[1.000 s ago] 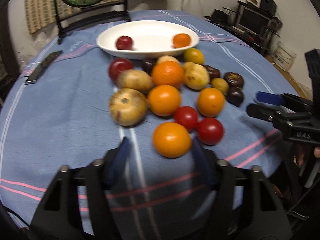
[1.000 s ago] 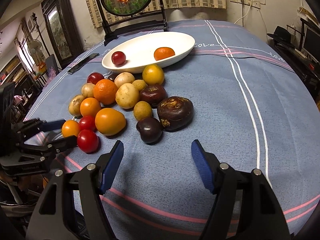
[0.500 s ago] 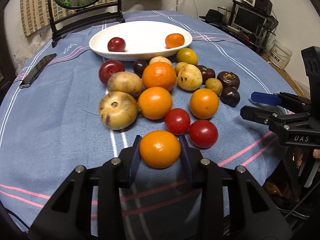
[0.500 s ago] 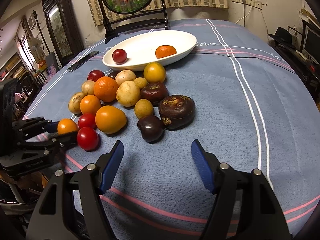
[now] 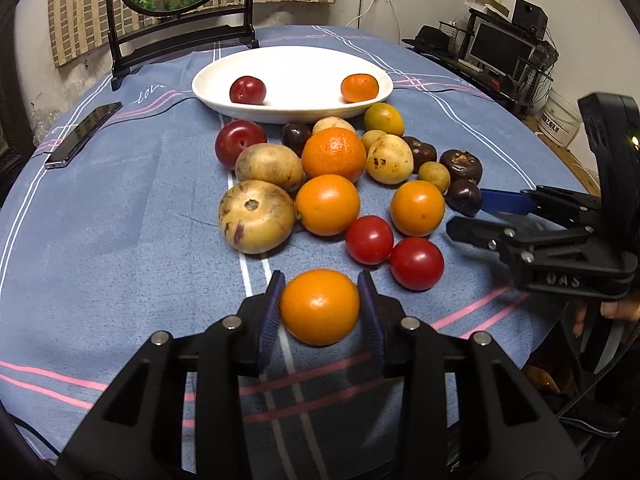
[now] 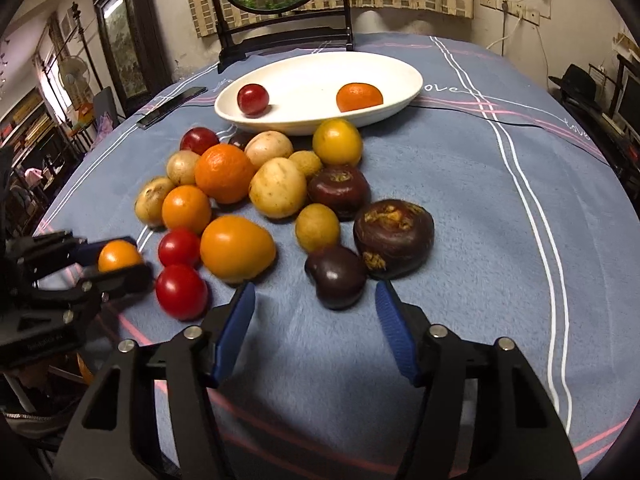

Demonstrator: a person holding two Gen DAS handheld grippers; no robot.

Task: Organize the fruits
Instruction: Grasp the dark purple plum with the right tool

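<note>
Fruit lies heaped on the blue cloth in front of me, just short of the white dish, which holds 1 plum toward its left and 1 mandarin toward its right. My left claw has both blue pads pressed against the sides of an orange at the near edge of the heap, clamped on it; the right-wrist view shows the same orange between those fingers at the far left. Just beyond it sit 2 tomatoes, touching each other, with 2 more oranges behind them, a big pale round fruit to their left, and potato-like tan pieces and a large navel orange further back toward the dish. A second plum rests near the dish's rim. My right claw points down at the dark end of the heap, its jaws closing but with nothing gripped: the small dark fruit sits just ahead of the gap between the pads, and neither pad touches it. Beside that one, touching it on the right, is a larger wrinkled dark fruit, with another dark one behind. A phone lies on the cloth at the left, well apart from the heap, and a dark framed stand rises behind the dish.
</note>
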